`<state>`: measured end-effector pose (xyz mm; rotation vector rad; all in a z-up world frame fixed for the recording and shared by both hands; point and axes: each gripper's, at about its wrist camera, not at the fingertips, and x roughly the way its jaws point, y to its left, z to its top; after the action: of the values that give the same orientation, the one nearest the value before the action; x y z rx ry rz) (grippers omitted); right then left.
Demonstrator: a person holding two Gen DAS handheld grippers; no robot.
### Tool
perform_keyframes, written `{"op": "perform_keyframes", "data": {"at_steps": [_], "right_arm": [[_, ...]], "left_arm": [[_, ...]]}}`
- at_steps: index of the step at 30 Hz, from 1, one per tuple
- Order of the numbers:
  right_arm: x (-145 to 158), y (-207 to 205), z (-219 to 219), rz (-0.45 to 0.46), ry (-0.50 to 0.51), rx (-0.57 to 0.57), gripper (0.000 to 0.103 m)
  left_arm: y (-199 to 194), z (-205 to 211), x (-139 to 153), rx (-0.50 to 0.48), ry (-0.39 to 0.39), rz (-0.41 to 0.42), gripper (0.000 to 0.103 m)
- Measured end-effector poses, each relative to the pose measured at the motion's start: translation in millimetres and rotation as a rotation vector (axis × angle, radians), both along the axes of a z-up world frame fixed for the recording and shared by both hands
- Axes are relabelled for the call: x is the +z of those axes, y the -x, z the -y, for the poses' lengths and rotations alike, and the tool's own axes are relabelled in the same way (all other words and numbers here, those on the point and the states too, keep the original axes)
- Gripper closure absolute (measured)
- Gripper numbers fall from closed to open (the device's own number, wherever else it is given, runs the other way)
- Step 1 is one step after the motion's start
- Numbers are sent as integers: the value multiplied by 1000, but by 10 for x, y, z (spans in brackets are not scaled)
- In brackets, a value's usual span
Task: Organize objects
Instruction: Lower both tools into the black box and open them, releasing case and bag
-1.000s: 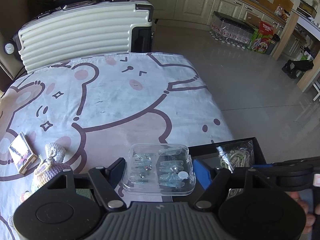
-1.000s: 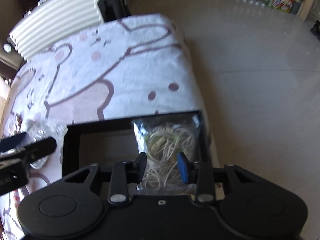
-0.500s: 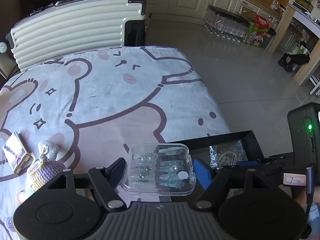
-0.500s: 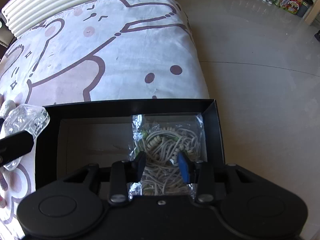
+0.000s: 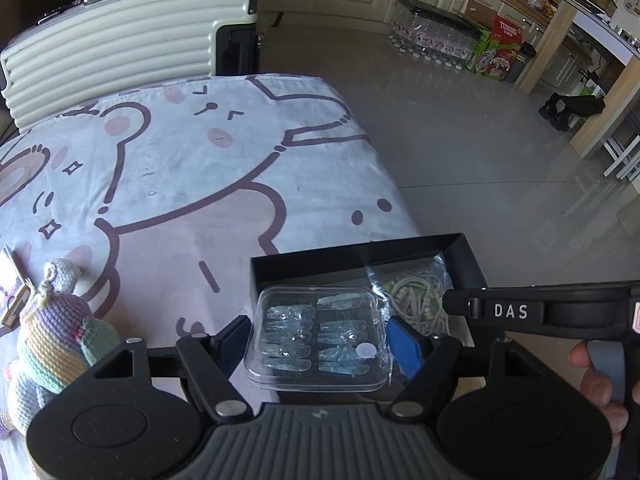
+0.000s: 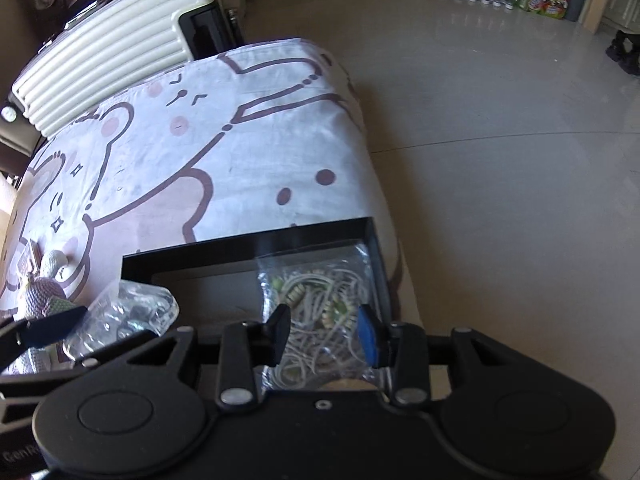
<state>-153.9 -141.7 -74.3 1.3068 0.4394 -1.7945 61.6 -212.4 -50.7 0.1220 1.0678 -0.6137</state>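
Gripping clear case [image 5: 318, 338] flat, long axis sideways (left tongs [image 5: 324, 344]).

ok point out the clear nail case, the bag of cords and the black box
clear nail case [image 5: 318, 338]: left wrist view, middle of its lid.
bag of cords [image 6: 320, 300]: right wrist view, the cords seen through the plastic.
black box [image 6: 248, 246]: right wrist view, top of its far wall.
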Motion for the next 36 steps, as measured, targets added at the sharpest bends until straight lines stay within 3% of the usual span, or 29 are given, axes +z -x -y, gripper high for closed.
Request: {"op": "perform_keyframes", "data": {"at_steps": [8, 15, 19, 21, 25, 32, 34, 36], "right_arm": [[79, 57, -169, 13, 27, -32, 65], [128, 82, -254, 21, 47, -44, 65], [150, 104, -307, 23, 55, -53, 65], [148, 119, -323, 26, 55, -60, 65], [148, 122, -334, 32, 57, -67, 65], [143, 91, -302, 43, 68, -67, 65], [119, 90, -288, 78, 85, -65, 70], [64, 90, -259, 148, 105, -57, 85]], "left_arm": [[83, 121, -123, 16, -58, -29, 29], [170, 255, -181, 1, -118, 42, 28], [176, 235, -157, -20, -111, 25, 25], [165, 203, -128, -18, -91, 4, 16], [140, 134, -51, -10, -64, 19, 16], [27, 129, -118, -4, -140, 73, 16], [-25, 112, -152, 8, -147, 65, 16], [-61, 94, -169, 14, -145, 58, 16]]}}
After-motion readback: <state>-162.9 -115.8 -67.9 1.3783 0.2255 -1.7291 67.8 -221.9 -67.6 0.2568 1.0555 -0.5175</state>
